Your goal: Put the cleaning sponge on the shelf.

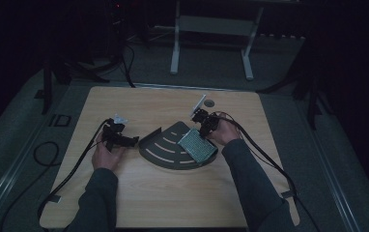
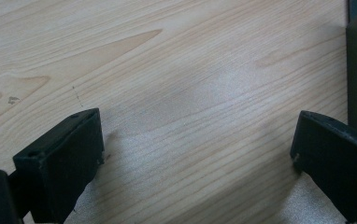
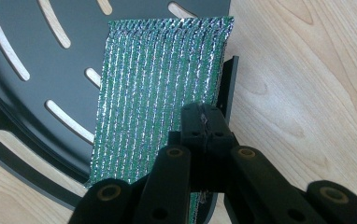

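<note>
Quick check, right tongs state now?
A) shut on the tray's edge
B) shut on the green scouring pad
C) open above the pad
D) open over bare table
B: in the right gripper view the right tongs are pinched together on the edge of the green scouring pad, which lies on the dark slotted tray.

Both of the person's forearms were covered by dark grey long sleeves reaching to the wrists. The left gripper was black, its two jaws thick, blocky and matte. The right gripper was black too, with jointed linkage arms set with round brass-coloured pivot screws. A black cable trailed from each, and a pale plate topped each.
</note>
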The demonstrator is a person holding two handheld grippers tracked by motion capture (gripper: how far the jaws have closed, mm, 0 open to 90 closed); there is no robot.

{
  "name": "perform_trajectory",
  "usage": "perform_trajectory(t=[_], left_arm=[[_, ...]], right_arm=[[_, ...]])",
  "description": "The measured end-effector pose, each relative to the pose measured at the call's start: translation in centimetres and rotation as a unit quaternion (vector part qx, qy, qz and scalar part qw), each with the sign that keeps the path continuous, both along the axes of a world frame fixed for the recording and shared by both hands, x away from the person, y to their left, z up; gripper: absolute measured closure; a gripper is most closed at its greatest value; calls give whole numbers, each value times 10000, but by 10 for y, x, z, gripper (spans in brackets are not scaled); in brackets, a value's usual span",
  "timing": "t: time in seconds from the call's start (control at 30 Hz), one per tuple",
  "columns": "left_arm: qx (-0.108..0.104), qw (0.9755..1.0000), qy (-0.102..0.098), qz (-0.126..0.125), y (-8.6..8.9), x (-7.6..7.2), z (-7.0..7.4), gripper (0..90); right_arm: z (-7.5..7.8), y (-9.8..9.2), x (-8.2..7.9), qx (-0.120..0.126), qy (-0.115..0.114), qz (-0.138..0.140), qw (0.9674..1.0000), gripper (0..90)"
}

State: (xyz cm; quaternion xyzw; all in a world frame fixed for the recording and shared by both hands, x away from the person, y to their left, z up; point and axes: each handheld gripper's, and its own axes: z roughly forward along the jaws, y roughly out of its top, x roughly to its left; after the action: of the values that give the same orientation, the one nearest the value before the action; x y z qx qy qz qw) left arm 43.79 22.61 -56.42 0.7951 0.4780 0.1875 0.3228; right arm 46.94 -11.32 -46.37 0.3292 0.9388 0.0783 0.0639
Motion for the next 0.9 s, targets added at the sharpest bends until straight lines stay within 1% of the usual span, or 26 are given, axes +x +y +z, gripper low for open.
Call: perform_trajectory(t=[0.13,0.27,0.4,0.47,0.57,0.63,0.7,0.8,0.83,0.9], left_arm=[[-1,10000,0,0,0,0,0,31],[-1,10000,0,-1,0,0,0,31],[-1,10000,0,0,0,0,0,31],[0,10000,1,-1,0,0,0,31],[0,10000,0,-1,0,0,0,31],[0,10000,0,-1,0,0,0,31],[-1,10000,1,-1,0,0,0,31],[-1,10000,0,-1,0,0,0,31],[-2,10000,-1,0,0,0,0,31],[-4,10000,-2,1,0,0,0,31]], right_arm=[[-1,1,0,7,-14,4,10000,894],[-2,1,0,-45,-30,20,10000,895],[0,0,-1,-24,-81,18,10000,866],[1,-1,-1,-12,-100,10,9999,834],[5,-3,-3,51,-168,-23,9998,762],[8,-6,-4,152,-201,-53,9997,714],[10,-11,-5,203,-238,-87,9995,667],[12,-18,-7,339,-247,-196,9989,614],[14,-21,-7,366,-292,-237,9986,602],[16,-28,-9,529,-324,-304,9976,570]])
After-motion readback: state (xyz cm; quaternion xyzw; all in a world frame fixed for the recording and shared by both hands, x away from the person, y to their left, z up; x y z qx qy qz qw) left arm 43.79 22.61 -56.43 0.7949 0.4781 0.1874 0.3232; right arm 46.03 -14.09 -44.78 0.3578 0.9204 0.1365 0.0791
